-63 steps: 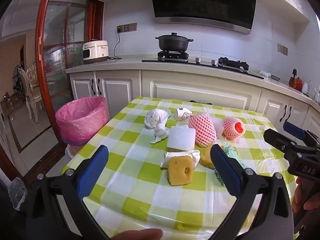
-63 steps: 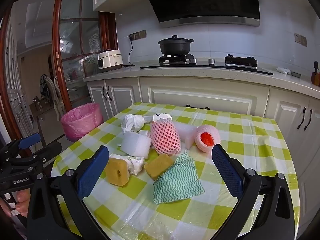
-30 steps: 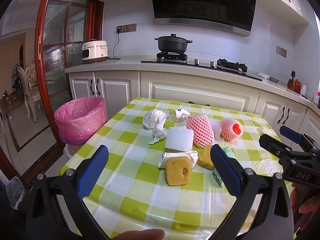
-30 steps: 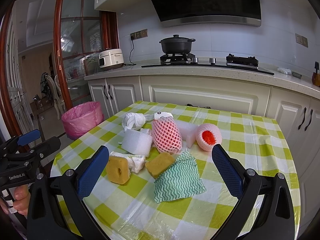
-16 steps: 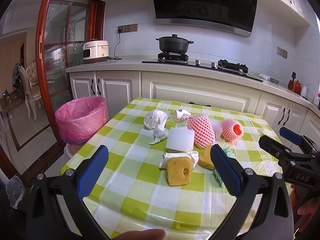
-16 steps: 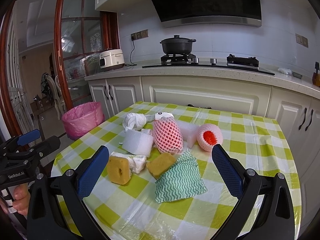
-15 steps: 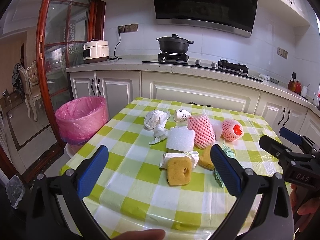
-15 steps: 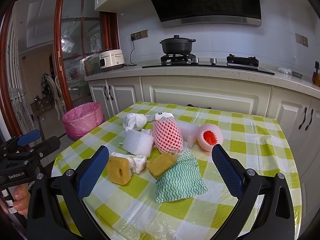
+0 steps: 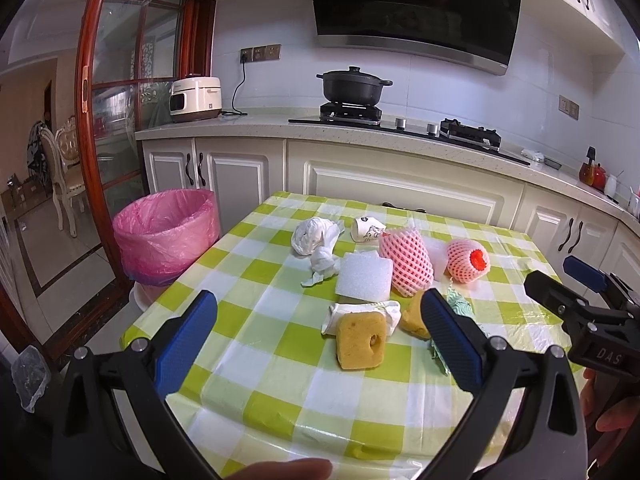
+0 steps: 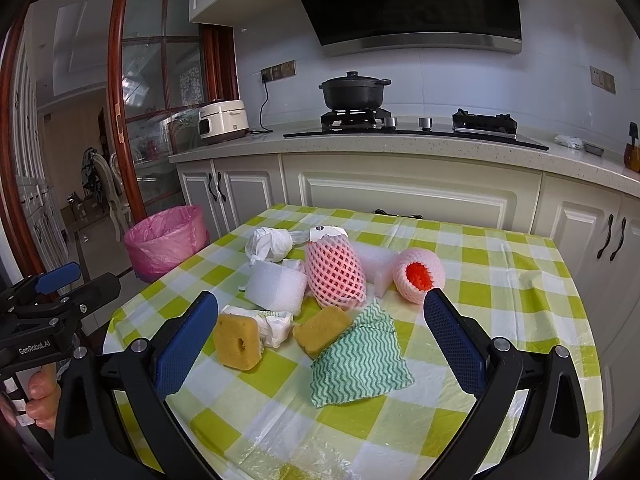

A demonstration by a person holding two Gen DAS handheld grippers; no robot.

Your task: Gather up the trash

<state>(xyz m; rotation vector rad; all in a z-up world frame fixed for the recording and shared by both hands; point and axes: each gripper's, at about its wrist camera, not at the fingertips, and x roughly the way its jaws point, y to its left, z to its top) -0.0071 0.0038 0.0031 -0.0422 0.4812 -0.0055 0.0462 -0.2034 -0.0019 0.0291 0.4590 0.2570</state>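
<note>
A pile of trash lies on the green-checked table [image 9: 280, 364]: a yellow sponge with a hole [image 9: 361, 339] [image 10: 237, 341], a second yellow sponge [image 10: 322, 330], a white foam piece [image 9: 364, 274] [image 10: 275, 285], pink foam nets [image 9: 406, 262] [image 10: 335, 274], a net with a red core [image 9: 467, 259] [image 10: 418, 275], a white crumpled bag [image 9: 314, 236], a paper cup [image 9: 368, 230] and a green wavy cloth [image 10: 360, 359]. My left gripper [image 9: 320, 336] is open above the near table edge, empty. My right gripper [image 10: 320, 340] is open and empty above the pile.
A bin with a pink liner [image 9: 166, 236] [image 10: 166, 242] stands on the floor left of the table. White cabinets and a counter with a black pot [image 9: 352, 85] and a rice cooker [image 9: 195, 98] run behind. A glass door [image 9: 112, 120] is at the left.
Both grippers have drifted only slightly; the views sit a touch closer to the table. Both stay open and nothing on the table has moved.
</note>
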